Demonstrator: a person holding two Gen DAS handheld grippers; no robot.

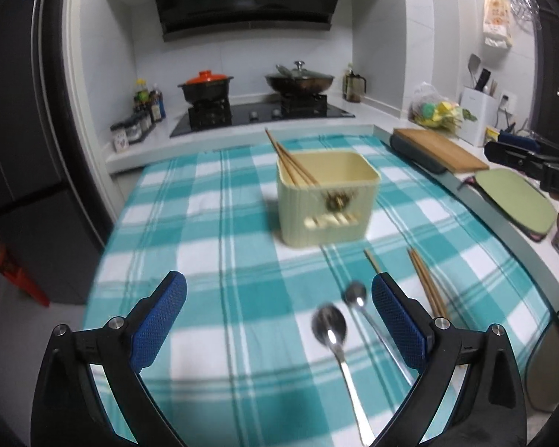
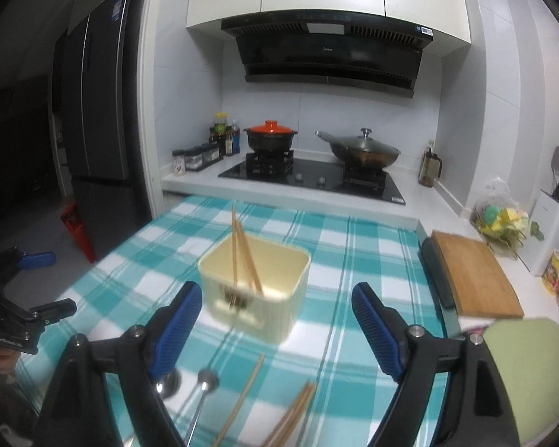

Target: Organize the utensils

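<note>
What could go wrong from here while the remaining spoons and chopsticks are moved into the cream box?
1. The two spoons lie close side by side, so the open left tool may pinch both or push one away.
2. The chopsticks in the box lean against the cream box rim; a bump could flip them out or shift the box.
3. The loose chopsticks lie flat on the checked cloth, so the smooth thin sticks may slip from the right tool.
</note>
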